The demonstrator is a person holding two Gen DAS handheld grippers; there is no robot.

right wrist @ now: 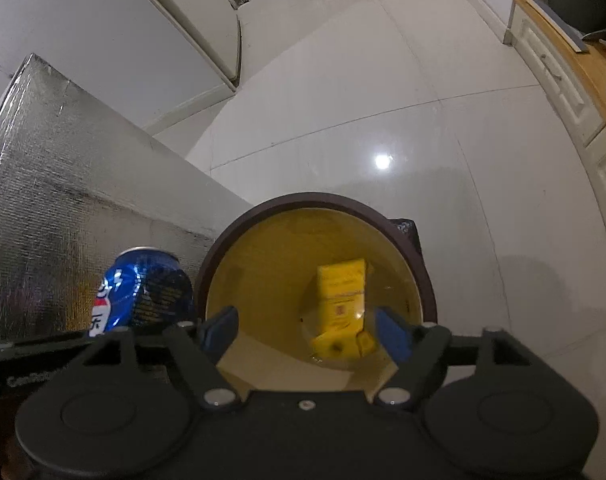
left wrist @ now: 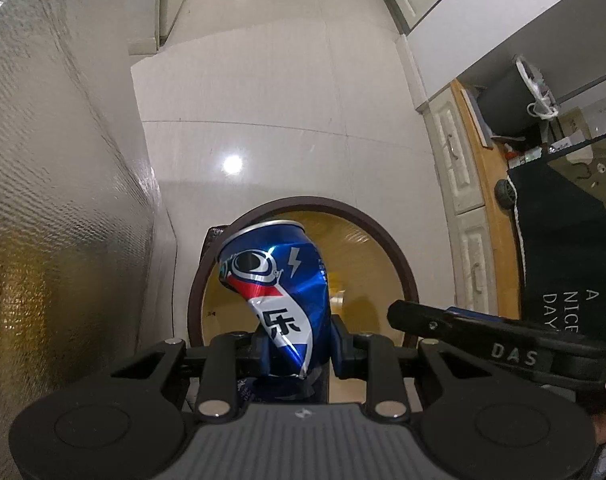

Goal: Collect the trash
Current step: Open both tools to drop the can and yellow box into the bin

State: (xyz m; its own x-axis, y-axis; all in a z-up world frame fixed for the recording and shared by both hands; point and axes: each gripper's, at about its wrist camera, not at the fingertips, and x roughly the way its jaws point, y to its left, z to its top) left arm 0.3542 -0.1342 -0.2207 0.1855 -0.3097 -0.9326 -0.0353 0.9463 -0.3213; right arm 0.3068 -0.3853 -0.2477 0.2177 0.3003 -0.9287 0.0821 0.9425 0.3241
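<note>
Holding dented can (left wrist: 281, 292) in my L gripper (left wrist: 299, 346) over bin (left wrist: 399, 260); R gripper (right wrist: 307, 330) empty, spread. Risk: can clips rim, bounces out.

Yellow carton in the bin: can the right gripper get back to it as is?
Probably yes. The right gripper hangs open right over the bin, with the yellow carton showing between its fingers and nothing above it. The blue can, held by the left gripper, sits off to the side.
</note>
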